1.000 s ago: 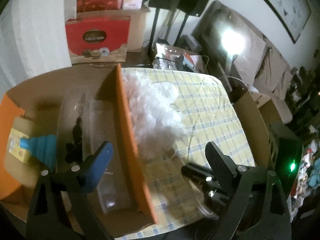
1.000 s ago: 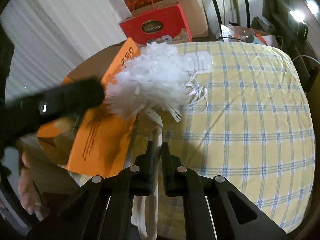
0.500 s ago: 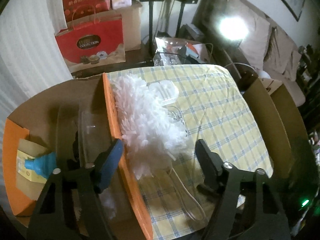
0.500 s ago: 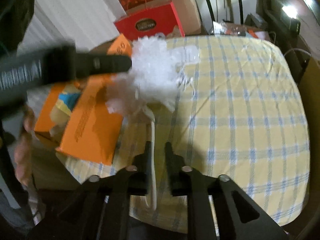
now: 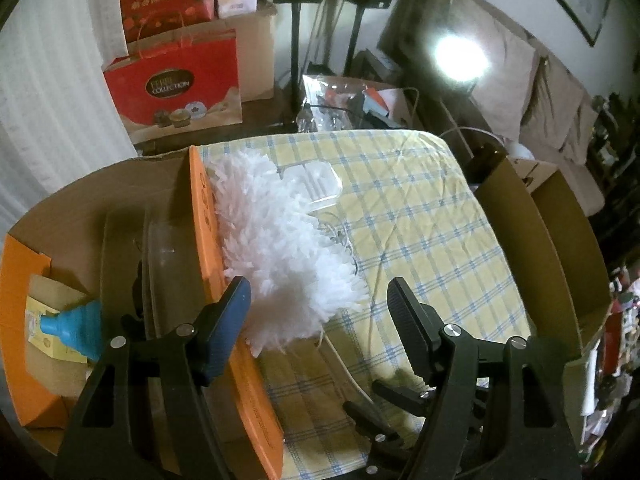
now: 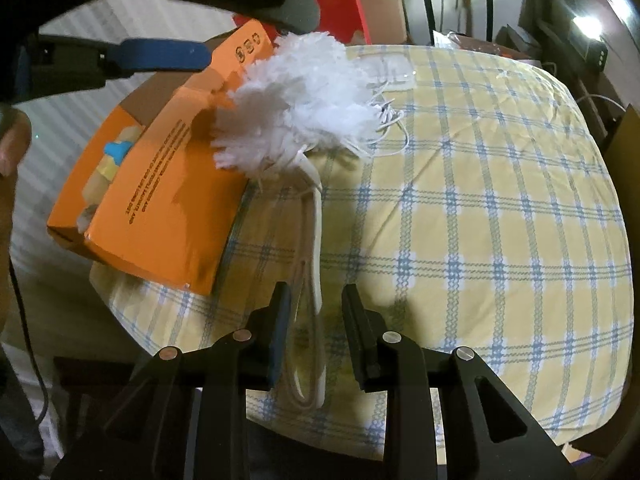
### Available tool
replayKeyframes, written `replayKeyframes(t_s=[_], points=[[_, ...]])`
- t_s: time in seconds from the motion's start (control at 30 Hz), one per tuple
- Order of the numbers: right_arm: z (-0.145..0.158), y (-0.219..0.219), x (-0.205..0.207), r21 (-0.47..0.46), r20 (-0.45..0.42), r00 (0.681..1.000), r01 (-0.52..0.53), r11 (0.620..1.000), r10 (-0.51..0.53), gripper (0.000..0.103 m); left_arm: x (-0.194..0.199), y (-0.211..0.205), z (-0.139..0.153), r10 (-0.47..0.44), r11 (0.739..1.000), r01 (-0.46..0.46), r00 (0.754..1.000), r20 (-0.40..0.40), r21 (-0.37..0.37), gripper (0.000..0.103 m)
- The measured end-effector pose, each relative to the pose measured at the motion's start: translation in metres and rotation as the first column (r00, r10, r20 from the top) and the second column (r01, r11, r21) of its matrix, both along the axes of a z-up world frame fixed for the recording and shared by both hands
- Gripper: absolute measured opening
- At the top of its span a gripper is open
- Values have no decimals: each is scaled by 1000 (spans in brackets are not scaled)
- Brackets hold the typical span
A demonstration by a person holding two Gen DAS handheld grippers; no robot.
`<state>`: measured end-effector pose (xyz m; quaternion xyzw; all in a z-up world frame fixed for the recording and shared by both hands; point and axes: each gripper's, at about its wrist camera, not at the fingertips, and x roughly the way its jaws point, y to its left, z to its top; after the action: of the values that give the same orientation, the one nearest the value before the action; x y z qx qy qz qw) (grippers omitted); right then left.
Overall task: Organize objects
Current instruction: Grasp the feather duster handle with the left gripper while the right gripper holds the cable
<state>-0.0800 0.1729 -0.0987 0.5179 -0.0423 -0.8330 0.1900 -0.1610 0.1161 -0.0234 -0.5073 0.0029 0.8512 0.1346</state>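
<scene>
A white fluffy duster point(image 5: 280, 248) lies on the yellow checked tablecloth point(image 5: 420, 220), its head leaning on the side of an open orange box point(image 5: 206, 216). My left gripper point(image 5: 316, 300) hangs open above the duster head and the box wall. In the right wrist view the duster head point(image 6: 300, 100) rests against the orange box point(image 6: 160, 200). Its white handle point(image 6: 316, 220) runs back between the fingers of my right gripper point(image 6: 316, 304), which is open and apart from the handle on both sides. The left gripper point(image 6: 260, 34) shows there at the top.
Inside the box sit a blue funnel point(image 5: 76, 328) and a clear plastic container point(image 5: 160, 240). A clear case point(image 5: 320, 176) and a thin white cable point(image 6: 384, 136) lie behind the duster. A red gift bag point(image 5: 176, 84) stands beyond the table, a brown carton point(image 5: 540, 240) at its right.
My right gripper, shut on the duster handle a second ago, has opened and let it go. The left gripper has pulled back and up; the duster head now leans lower against the box.
</scene>
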Motion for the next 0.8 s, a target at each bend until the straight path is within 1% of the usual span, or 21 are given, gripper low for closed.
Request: replayKeyframes(t_s=[0.17,0.27,0.3,0.37,0.53,0.67,0.73,0.8], points=[[-2,-4,2,8,-8,1000,-11,1000,11,28,-1,0,0,1,1000,-1,1000,3,-4,68],[-4,-7,1,5,0,1000,-23,1000,23,25,-2,0,-2,6,1000,-6,1000,10,-2,68],[-4,-8,3,5,0,1000,-27,1000,27,21,-2,-1,-3,7,1000,-7,1000,12,-1,68],[-4,-9,5,8,-4,1000,-30,1000,30,21,-2,-1,-5,5,1000,-5,1000,18,-3,68],[-1,-1,3,-10,-12,1000,-11,1000,11,20,0,1,-8,-6,1000,6,999,33,0,68],[8,12,5,-30,-29,999,17,999,-18,19,0,5,-10,-11,1000,11,999,46,11,68],[14,20,5,-21,-45,998,35,999,-36,8,0,8,-10,-16,1000,15,999,47,13,68],[18,27,7,-22,-58,997,46,999,-47,8,2,14,-10,-26,1000,25,999,46,14,68]])
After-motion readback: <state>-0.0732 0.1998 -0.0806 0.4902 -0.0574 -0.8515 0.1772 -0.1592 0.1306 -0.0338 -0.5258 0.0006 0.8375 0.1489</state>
